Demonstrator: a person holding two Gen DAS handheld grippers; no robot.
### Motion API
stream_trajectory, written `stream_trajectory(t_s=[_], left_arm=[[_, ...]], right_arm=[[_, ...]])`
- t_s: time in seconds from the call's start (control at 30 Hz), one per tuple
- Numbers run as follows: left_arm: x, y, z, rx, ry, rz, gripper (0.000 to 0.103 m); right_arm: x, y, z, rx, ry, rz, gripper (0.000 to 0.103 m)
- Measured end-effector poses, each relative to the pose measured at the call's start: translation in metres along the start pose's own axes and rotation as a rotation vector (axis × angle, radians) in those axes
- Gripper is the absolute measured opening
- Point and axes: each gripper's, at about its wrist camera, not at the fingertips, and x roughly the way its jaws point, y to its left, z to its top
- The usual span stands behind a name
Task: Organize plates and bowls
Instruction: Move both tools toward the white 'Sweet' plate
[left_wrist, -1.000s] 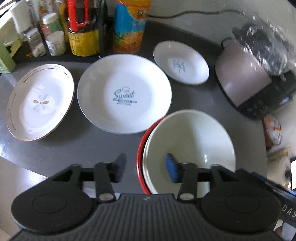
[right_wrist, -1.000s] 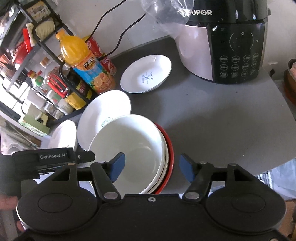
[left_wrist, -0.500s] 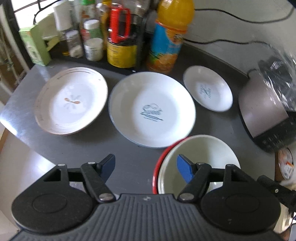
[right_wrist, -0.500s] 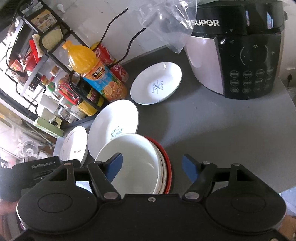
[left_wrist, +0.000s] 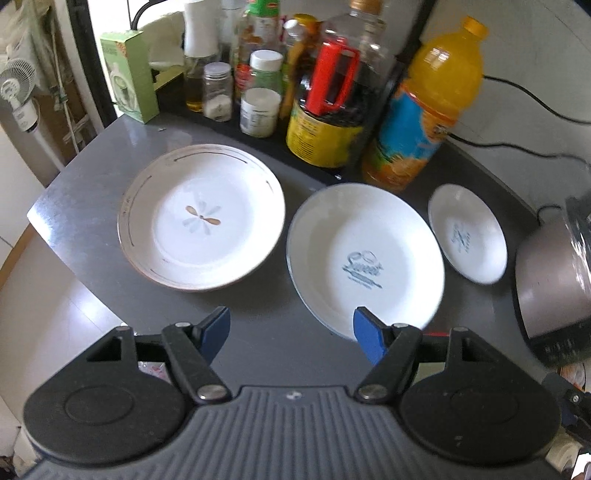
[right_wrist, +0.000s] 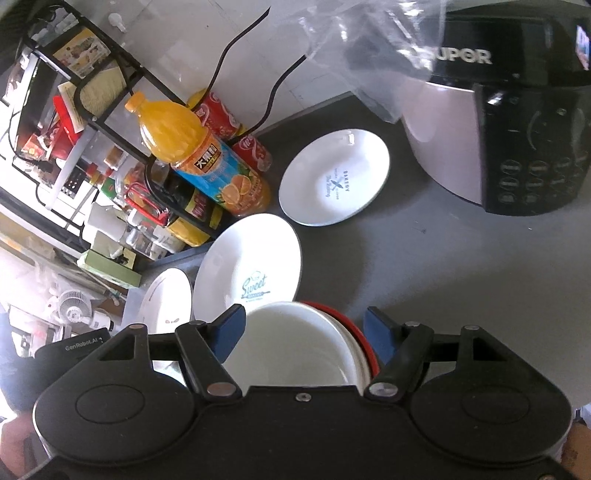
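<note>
Grey countertop carries 3 white ceramic plates in a row. Nested white bowls sit in a red-rimmed bowl, below the right gripper, whose jaws stand spread, pinching nothing. The left gripper hangs spread over bare counter, empty.

An orange juice bottle stands near a rice cooker.

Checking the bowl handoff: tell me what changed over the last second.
The left gripper let go of the white bowl, its jaws opened, and it drew back toward the gold-rimmed plate. The right gripper, open, also backed off. The bowl stays stacked in the red-rimmed one; the plates haven't moved.
</note>
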Motion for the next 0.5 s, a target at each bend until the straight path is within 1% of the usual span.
stream_trajectory(t_s=[0.1, 0.2, 0.3, 0.37, 0.43, 0.5], left_arm=[[0.01, 0.009, 0.012, -0.016, 0.01, -0.019, 0.072], [0.027, 0.014, 0.026, -0.026, 0.036, -0.051, 0.071], [0.045, 0.016, 0.043, -0.014, 0.066, -0.074, 0.07], [0.055, 0.018, 0.055, -0.005, 0.081, -0.1, 0.069], [0.065, 0.02, 0.066, 0.009, 0.093, -0.123, 0.066], [0.076, 0.021, 0.077, 0.031, 0.111, -0.135, 0.057]], right_arm=[[0.011, 0.008, 0.006, 0.014, 0.005, 0.002, 0.07], [0.023, 0.017, 0.012, 0.025, 0.0, -0.014, 0.069], [0.037, 0.023, 0.018, 0.071, 0.004, -0.028, 0.067], [0.047, 0.027, 0.021, 0.099, 0.005, -0.039, 0.062], [0.058, 0.031, 0.023, 0.116, 0.01, -0.064, 0.057], [0.07, 0.032, 0.025, 0.144, 0.02, -0.082, 0.052]])
